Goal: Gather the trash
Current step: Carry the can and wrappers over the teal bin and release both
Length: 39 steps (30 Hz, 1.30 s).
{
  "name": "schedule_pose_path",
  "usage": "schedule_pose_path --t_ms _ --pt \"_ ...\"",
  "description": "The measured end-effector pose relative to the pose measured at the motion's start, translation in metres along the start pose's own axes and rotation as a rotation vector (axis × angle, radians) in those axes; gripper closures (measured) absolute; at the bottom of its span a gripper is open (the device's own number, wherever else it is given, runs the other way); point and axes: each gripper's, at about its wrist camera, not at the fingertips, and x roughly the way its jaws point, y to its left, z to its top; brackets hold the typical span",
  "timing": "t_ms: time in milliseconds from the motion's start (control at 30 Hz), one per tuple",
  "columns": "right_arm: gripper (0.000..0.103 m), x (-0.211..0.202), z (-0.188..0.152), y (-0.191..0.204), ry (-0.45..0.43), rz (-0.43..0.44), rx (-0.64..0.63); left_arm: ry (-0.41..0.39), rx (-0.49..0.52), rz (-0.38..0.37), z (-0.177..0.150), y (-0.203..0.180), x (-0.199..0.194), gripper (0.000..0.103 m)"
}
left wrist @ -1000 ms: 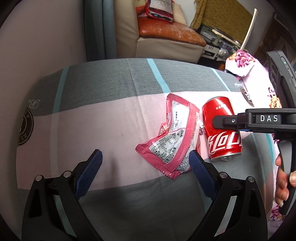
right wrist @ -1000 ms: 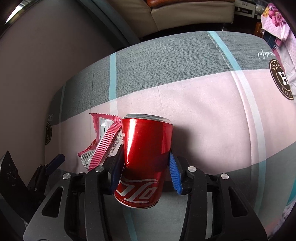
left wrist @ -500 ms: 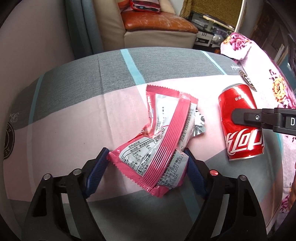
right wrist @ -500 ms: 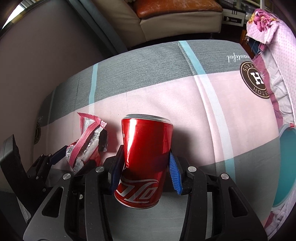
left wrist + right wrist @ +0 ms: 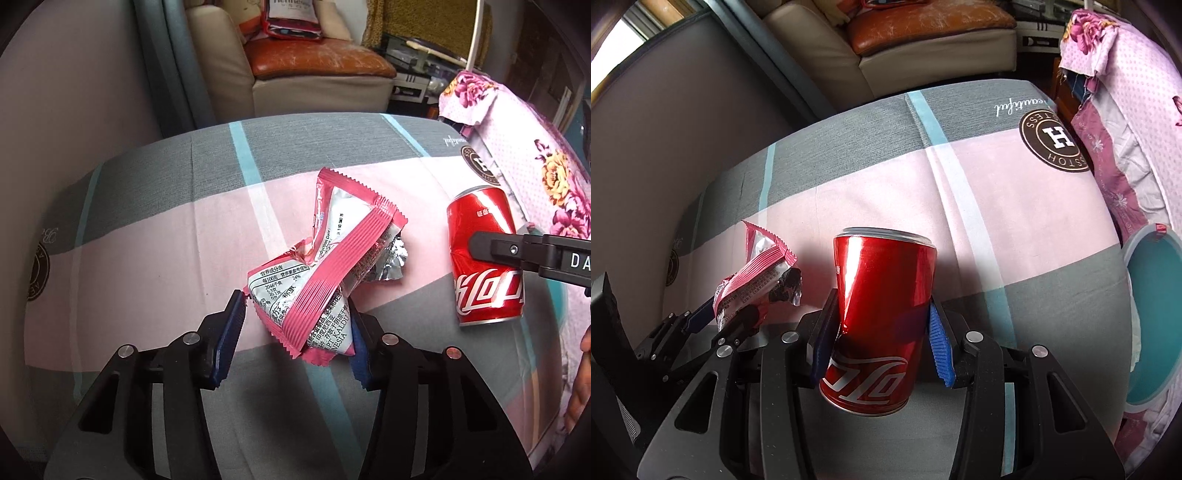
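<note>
A: What is held at this moment?

B: 2 pieces of trash are held above the bed. The pink wrapper is pinched by the left gripper, whose jaws have just been closing onto it. The red can is clamped by the right gripper, with a blue pad pressed against each side of the can.

A: How is the wrapper seated between the fingers?

B: Only its lower end is caught; the crumpled upper part and a torn foil flap are left sticking out above and to the right of the fingers. The left pad seems to be met only by the wrapper's edge, so the hold is judged to be light.

A: How should the step be done well?

B: The pinch on the wrapper should be firmed before it is carried any distance, since slick film is likely to slip. The can, already dented at the grip, needs no more squeeze. A teal bin is seen at the bed's right edge in the right wrist view, and both pieces are probably meant to be taken there.
</note>
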Motion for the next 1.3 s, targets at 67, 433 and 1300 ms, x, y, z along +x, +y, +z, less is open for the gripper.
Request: schedule_pose_path --t_ms 67,433,1300 --pt "0.06 -0.01 -0.004 -0.014 -0.014 0.008 0.023 -0.004 0.013 -0.007 -0.001 -0.013 -0.006 0.051" --pt "0.06 -0.073 -0.035 -0.098 -0.122 0.024 0.132 -0.021 0.122 -0.05 -0.002 -0.111 -0.033 0.051" --pt "0.06 -0.149 -0.116 -0.286 -0.317 -0.048 0.421 0.051 0.405 -0.104 -0.029 -0.312 -0.017 0.051"
